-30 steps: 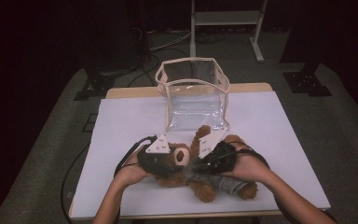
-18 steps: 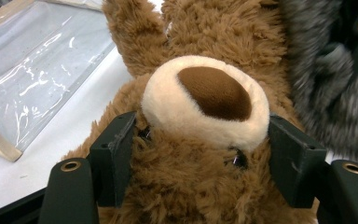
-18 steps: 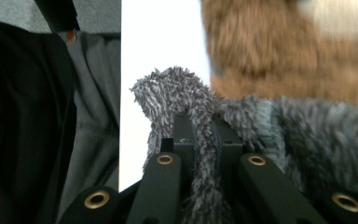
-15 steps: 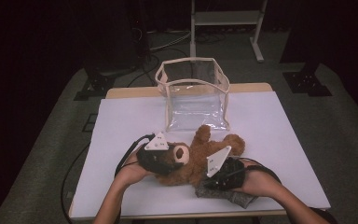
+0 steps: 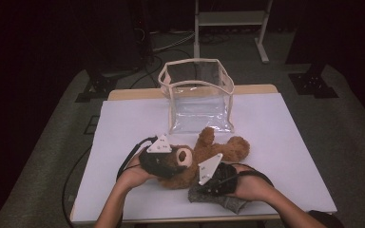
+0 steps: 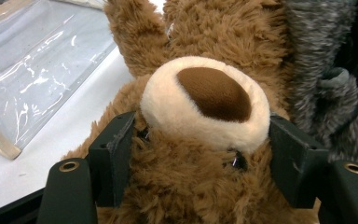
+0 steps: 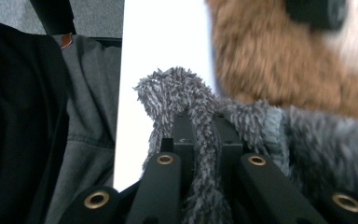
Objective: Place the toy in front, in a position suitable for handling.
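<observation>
Brown teddy bear (image 5: 204, 154) flat on its back near the front middle of the white table (image 5: 285, 142), head toward the left, one paw raised toward the bag. Left gripper (image 6: 200, 140) clamped on the head, jaws pressed in at either side just below the cream muzzle (image 6: 205, 100), partly open only because the plush fills them. Right gripper (image 7: 199, 140) pinched nearly shut on a fold of grey fuzzy cloth (image 7: 186, 98), seen in the high view as a grey garment (image 5: 218, 197) lying against the bear's lower body at the front edge. Judged from this: dressing or undressing of the bear in hand (cannot tell which from a single moment), garment bunched beside the body and not on it, so either way not finished. Packing, if intended, not begun: clear plastic bag (image 5: 199, 95) with cream trim standing upright and open behind the bear, just beyond the raised paw, nothing inside as far as visible. Left to do, probably: sort the garment, then lift the bear up and over the bag's rim. Possible snags: soft rim likely to fold under a push, bear's splayed limbs likely to catch on it, cables (image 5: 128, 159) trailing across the table by the left hand (image 5: 133, 175). Farther out: dark floor, a pale metal stand (image 5: 230, 19) behind the table, black equipment feet at both sides.
</observation>
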